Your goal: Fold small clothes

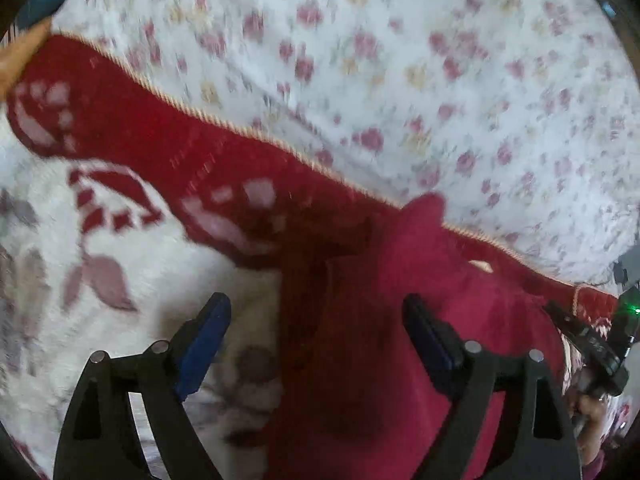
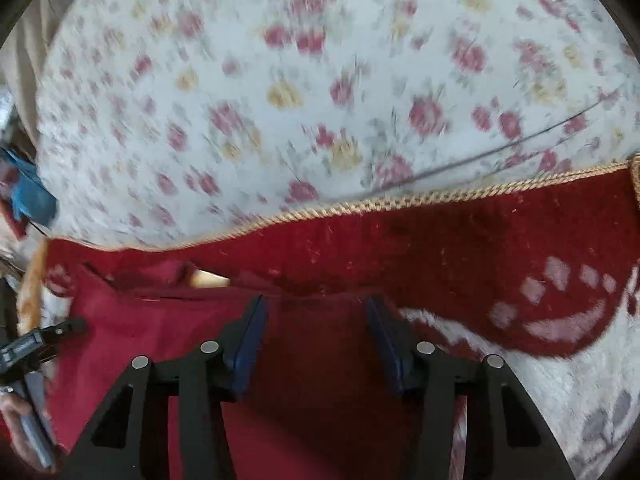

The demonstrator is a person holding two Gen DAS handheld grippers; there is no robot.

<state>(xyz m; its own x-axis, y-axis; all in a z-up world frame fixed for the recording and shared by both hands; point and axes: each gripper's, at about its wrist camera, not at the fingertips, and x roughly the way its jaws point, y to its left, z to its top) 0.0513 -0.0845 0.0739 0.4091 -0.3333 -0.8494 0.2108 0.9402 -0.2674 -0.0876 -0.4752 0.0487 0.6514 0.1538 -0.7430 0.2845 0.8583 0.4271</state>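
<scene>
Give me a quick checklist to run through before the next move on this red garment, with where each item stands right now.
1. Left gripper open: ok, fingers spread wide.
2. Right gripper open: ok, fingers apart.
3. Red garment within reach of both: ok, it lies under both grippers.
4. Cloth between the right gripper's fingers: ok, garment fills the gap.
5. Cloth between the left gripper's fingers: ok, though only partly; its edge runs through the gap.
6. Garment lying flat: cannot tell, pictures blurred.
</scene>
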